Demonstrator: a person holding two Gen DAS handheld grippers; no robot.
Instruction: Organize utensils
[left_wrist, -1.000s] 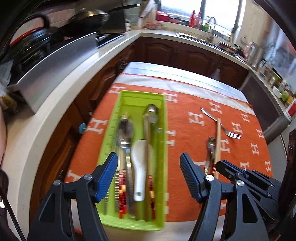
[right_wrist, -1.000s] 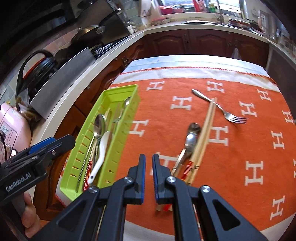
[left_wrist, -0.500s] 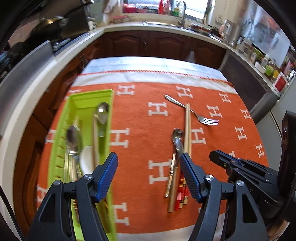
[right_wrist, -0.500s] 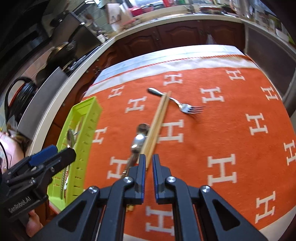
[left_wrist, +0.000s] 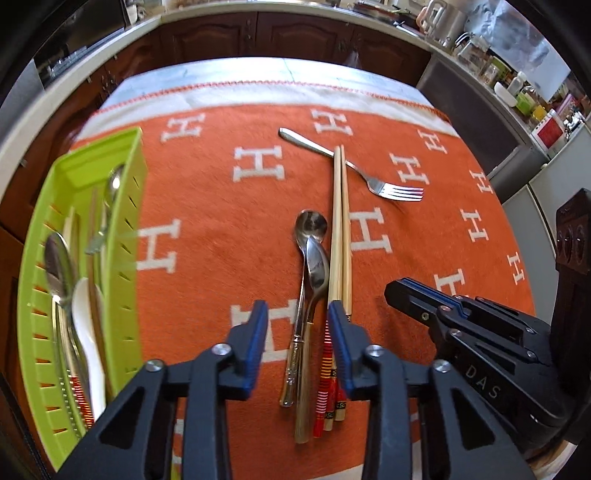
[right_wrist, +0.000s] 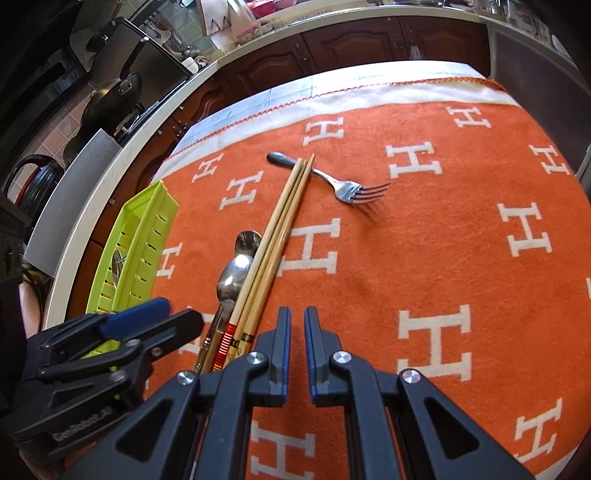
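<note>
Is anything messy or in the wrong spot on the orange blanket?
Yes. Two spoons and the chopsticks lie in a loose heap on the orange blanket, not in the green tray. The chopsticks' far tips rest across the fork, which lies slanted farther back.

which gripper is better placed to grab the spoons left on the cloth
Left. The left gripper hangs right over the spoons, its jaws closing with their handles between them. The right gripper is shut, over bare cloth beside the chopsticks.
</note>
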